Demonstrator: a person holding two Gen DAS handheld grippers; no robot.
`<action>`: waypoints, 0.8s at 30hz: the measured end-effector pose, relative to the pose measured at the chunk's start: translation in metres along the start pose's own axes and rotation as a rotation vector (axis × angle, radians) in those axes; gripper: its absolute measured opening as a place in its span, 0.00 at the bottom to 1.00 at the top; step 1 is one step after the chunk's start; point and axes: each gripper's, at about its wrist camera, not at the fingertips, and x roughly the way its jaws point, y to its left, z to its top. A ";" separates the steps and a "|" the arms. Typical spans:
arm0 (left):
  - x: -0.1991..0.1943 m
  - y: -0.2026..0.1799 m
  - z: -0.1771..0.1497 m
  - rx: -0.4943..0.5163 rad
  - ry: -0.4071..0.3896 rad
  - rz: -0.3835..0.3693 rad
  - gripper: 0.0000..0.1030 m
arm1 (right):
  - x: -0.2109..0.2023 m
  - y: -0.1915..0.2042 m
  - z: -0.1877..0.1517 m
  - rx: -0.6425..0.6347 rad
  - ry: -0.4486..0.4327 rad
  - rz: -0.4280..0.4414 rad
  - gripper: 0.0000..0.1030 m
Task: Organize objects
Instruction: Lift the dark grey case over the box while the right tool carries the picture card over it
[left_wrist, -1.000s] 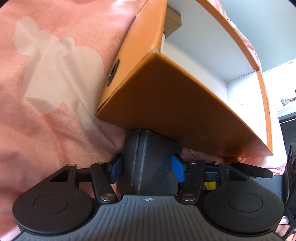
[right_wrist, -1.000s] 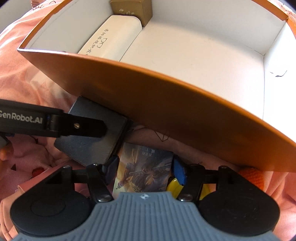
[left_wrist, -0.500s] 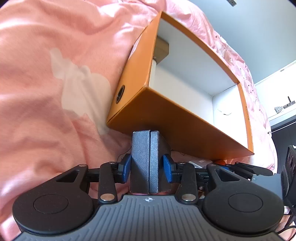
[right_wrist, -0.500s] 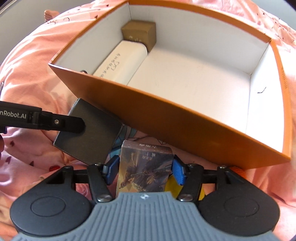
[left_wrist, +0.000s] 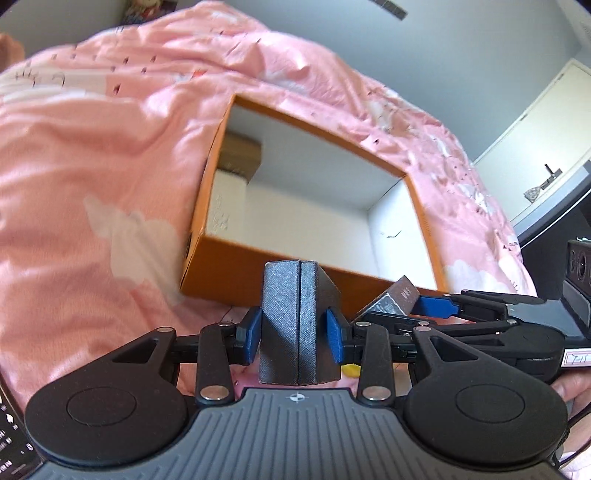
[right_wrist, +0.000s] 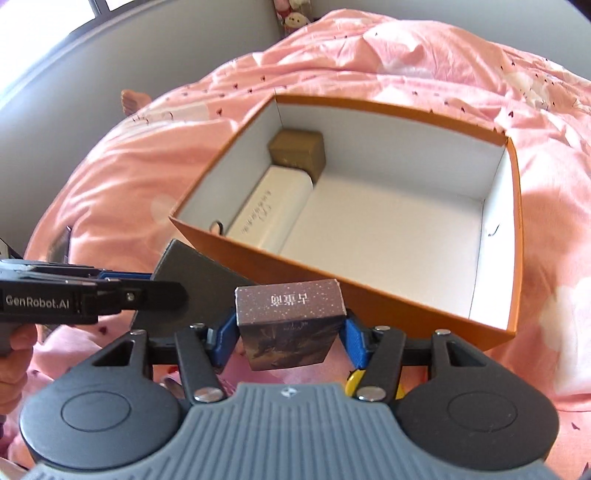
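My left gripper (left_wrist: 293, 334) is shut on a dark grey textured case (left_wrist: 295, 317), held upright in front of the orange box (left_wrist: 258, 273). My right gripper (right_wrist: 284, 334) is shut on a small brown illustrated card box (right_wrist: 290, 323), lifted near the front wall of the orange box (right_wrist: 369, 291). Inside that box, along its left wall, lie a long white case (right_wrist: 269, 206) and a small tan carton (right_wrist: 297, 151). In the right wrist view the left gripper (right_wrist: 147, 291) and the grey case (right_wrist: 192, 280) show at the left. The right gripper (left_wrist: 424, 306) with its card box (left_wrist: 397, 299) shows in the left wrist view.
The orange box rests on a rumpled pink bedspread (right_wrist: 369, 55). Something yellow (right_wrist: 354, 380) lies on the bed under my right gripper. A person's hand (right_wrist: 14, 350) holds the left gripper. A grey wall (left_wrist: 443, 55) and white furniture (left_wrist: 535, 129) stand beyond the bed.
My left gripper closed on the grey case and lifted it. The right gripper rose with the card box. Both views now look down into the orange box from higher up.
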 end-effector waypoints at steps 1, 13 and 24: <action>-0.004 -0.003 0.002 0.008 -0.013 -0.005 0.40 | -0.007 0.000 0.002 -0.004 -0.016 -0.001 0.59; -0.018 -0.025 0.045 0.055 -0.176 -0.038 0.40 | -0.051 -0.001 0.043 -0.007 -0.183 -0.028 0.58; 0.052 -0.024 0.073 0.088 -0.109 0.003 0.40 | -0.014 -0.038 0.071 0.082 -0.136 -0.124 0.58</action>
